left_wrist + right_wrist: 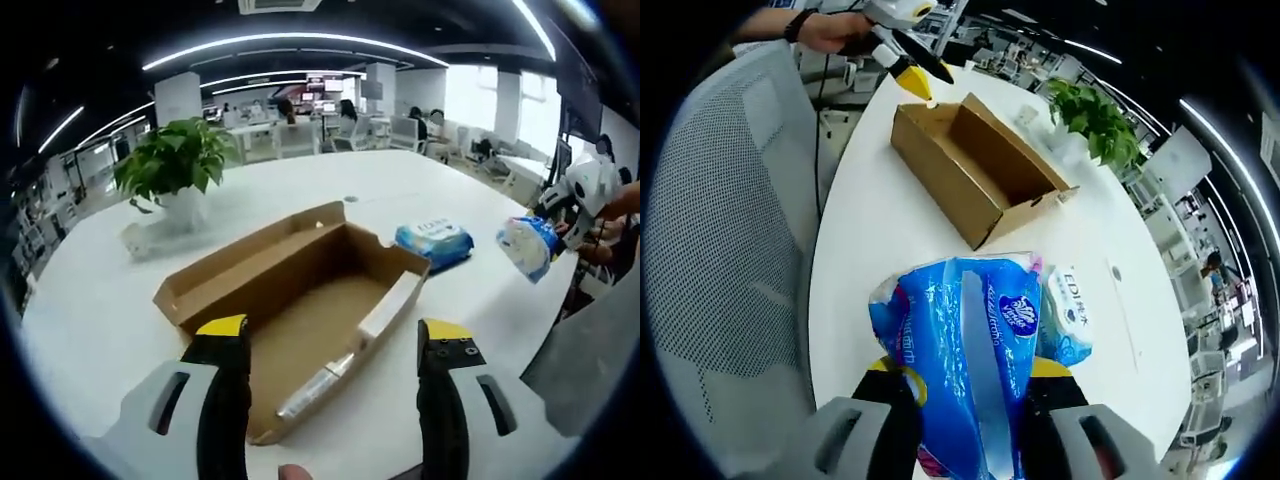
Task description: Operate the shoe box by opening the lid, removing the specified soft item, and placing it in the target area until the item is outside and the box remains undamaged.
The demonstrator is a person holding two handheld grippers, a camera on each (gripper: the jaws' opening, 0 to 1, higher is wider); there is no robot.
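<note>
Open cardboard shoe box (pixel 300 300) sits on the round white bench (pixel 90 320), lid folded back, inside bare as far as can be seen. Left gripper (pixel 332 340) hangs just over the box's near end, jaws spread, holding nothing. Right gripper (pixel 970 385) is off past the bench edge, jaws pinching a blue tissue pack (pixel 965 360), clear of the box. A wet-wipes packet (pixel 434 243) lies beside the box; potted plant (pixel 175 165) behind it.
</note>
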